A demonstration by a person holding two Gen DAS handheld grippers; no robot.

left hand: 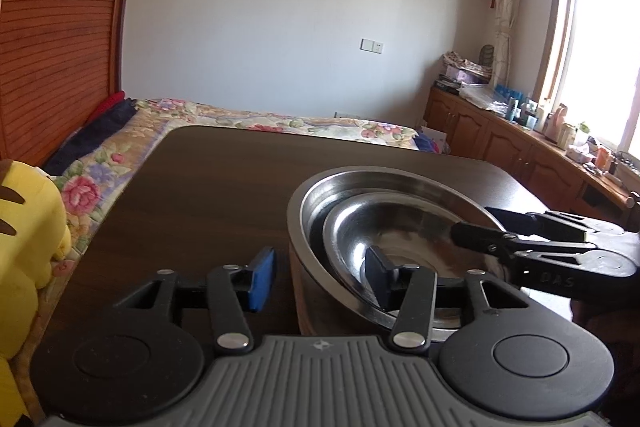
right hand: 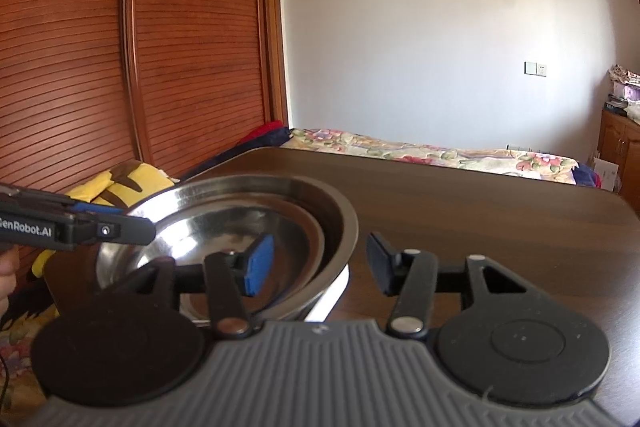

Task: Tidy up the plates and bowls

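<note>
two open black grippers, left point(left hand: 320, 277) and right point(right hand: 322, 265), straddle opposite rims of nested round steel bowls point(left hand: 394, 227) on a dark wooden table point(left hand: 208, 179), gripping nothing

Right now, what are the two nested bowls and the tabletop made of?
Outer bowl and inner bowl: look like stainless steel, brushed to polished; grey metallic sheen and mirror-like reflections inside. Tabletop: dark brown wood grain, smooth with a slight sheen; could be laminate or veneer, cannot tell which.
</note>
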